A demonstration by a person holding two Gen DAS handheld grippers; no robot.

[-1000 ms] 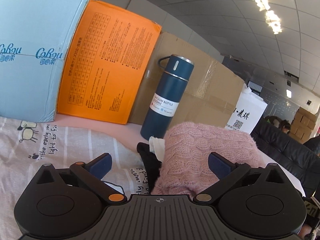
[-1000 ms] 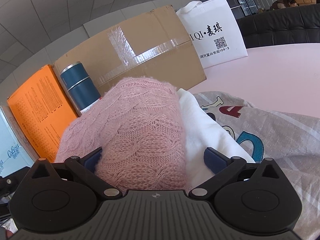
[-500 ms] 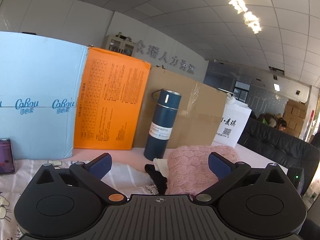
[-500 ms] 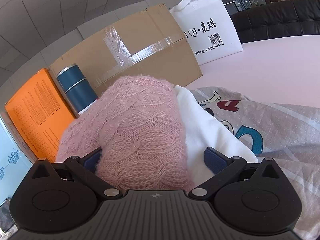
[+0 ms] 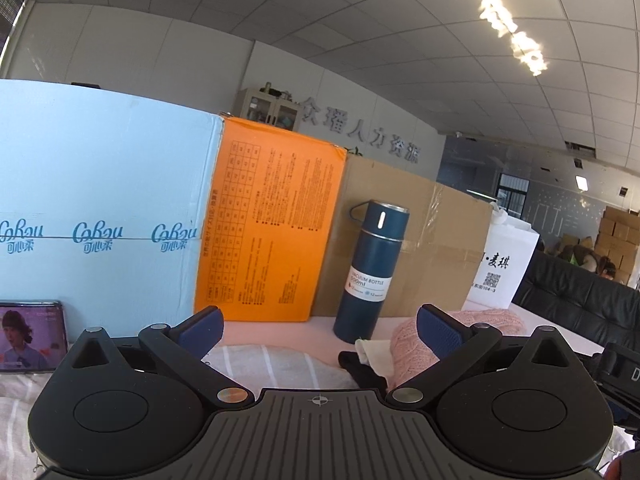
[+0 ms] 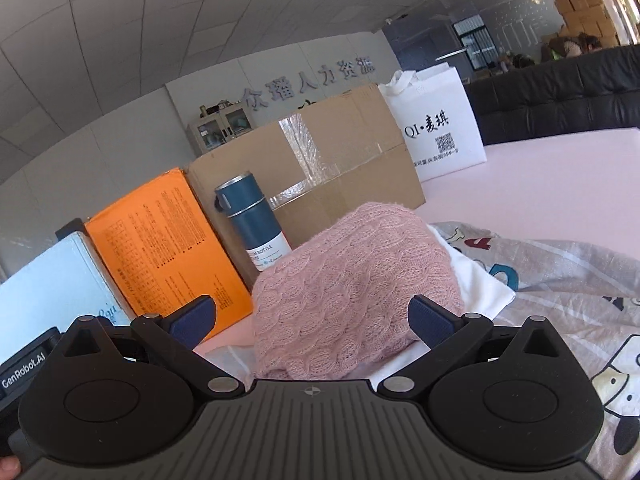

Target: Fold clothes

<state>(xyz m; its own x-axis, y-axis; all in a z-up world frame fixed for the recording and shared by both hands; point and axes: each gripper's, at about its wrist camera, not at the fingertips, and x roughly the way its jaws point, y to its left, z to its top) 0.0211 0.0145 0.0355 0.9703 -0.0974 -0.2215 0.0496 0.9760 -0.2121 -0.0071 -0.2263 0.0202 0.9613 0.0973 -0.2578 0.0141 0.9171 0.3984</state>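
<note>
Clothes sit in a small pile on the pink desk [image 6: 560, 168]. On top is a pink sweater [image 6: 352, 280], folded into a neat bundle, with a white top [image 6: 480, 284] under it and something black [image 5: 360, 368] at the edge. The pile looks done. Both tongs are spread wide and hold nothing: the left tongs [image 5: 320, 328] hang back with the pile at about 2 o'clock, and the right tongs [image 6: 312, 316] float just in front of the sweater at 12 o'clock. A blue bottle [image 5: 370, 272] stands behind. The printed cloth [image 6: 560, 280] (cartoon animals on it) lies spread under the pile at 3 o'clock. I think nothing is left to fold.
</note>
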